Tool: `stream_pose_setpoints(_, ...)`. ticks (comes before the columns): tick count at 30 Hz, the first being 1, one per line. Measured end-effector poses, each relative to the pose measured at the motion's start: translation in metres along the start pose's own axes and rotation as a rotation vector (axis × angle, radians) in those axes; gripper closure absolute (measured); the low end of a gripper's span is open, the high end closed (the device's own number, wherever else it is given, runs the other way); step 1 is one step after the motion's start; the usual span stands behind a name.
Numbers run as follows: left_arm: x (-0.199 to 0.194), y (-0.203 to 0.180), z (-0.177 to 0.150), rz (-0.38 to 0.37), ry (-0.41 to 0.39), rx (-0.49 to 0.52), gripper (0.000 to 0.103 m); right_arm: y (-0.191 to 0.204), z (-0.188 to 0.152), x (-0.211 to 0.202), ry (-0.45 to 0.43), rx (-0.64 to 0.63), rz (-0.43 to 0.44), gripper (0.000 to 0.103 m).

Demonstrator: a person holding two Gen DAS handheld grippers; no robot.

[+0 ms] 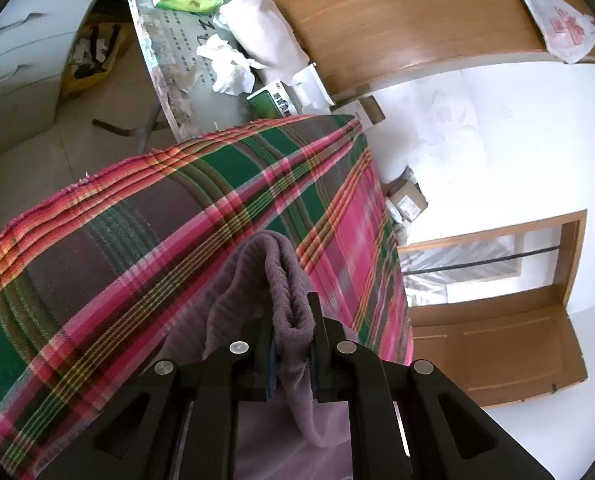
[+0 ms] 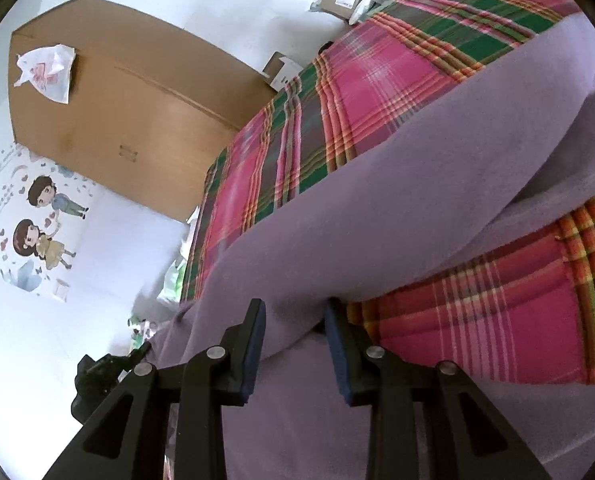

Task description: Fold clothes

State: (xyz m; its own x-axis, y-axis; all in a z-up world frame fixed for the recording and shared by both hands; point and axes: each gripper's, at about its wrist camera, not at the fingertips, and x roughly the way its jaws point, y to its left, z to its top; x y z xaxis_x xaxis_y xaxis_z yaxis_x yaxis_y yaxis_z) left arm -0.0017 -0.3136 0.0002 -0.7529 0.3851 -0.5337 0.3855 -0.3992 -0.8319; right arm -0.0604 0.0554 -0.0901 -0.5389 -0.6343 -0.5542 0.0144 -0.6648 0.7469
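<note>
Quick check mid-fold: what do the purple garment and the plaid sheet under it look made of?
Purple garment: soft matte fleece or terry-like knit, judging by its fuzzy nap and ribbed band. Plaid sheet: thin woven cloth, probably cotton, with a visible weave and a frayed fringe edge.

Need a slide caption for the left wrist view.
Left tool shut on a bunched purple garment above the plaid sheet.

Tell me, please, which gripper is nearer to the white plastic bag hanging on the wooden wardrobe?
Hard to tell. The white plastic bag hangs far beyond both: left gripper clamps the purple garment; right gripper straddles it, open.
</note>
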Motion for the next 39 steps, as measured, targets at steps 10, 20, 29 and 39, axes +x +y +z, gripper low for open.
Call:
stream_pose_setpoints(10,-0.003,-0.004,-0.001,-0.009,-0.008,0.003,0.091,0.014,0.005,-0.022,-0.084,-0.049,-0.014,0.103)
stream_pose_setpoints(20,-0.008,-0.008,-0.002,-0.025,-0.018,0.0,0.091,-0.002,-0.003,-0.026,-0.044,0.027,-0.058,0.098)
stream_pose_setpoints(29,-0.014,-0.014,0.002,-0.06,-0.033,-0.012,0.091,-0.016,-0.004,-0.001,0.026,0.145,0.086,0.069)
stream_pose_setpoints(39,-0.026,-0.04,0.007,-0.108,-0.063,0.008,0.091,-0.005,-0.014,0.013,0.065,0.235,0.185,0.064)
